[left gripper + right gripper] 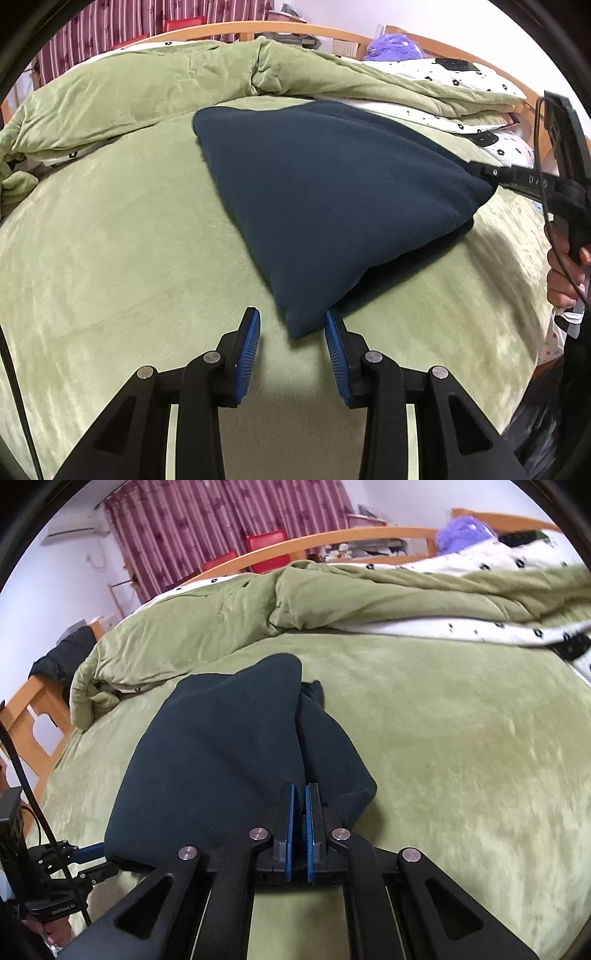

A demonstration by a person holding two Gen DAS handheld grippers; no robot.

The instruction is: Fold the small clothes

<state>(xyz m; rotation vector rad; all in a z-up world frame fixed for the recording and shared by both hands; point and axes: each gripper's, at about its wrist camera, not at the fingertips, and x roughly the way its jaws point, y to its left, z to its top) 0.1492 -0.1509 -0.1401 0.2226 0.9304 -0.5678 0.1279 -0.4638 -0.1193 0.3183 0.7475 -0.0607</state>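
From the left wrist camera, a dark navy garment (332,206) lies spread on the green bed sheet (110,258), tapering to a near corner that sits between the blue pads of the left gripper (291,347). Those fingers stand apart, with the cloth corner just beside the right-hand pad and not squeezed. At the garment's right-hand corner the right gripper (484,173) has the cloth pinched and lifted a little off the sheet. A rumpled green duvet (166,85) is heaped along the far side of the bed, with a purple plush toy (393,46) by the wooden bed frame (258,29).

From the right wrist camera, the right gripper (299,812) has its fingers together, clamped on a bunched fold of the garment (221,753), which runs away toward the middle of the bed. The left gripper (92,860) sits at the garment's left corner near the bed's left edge. Striped maroon curtains (221,524) hang behind.
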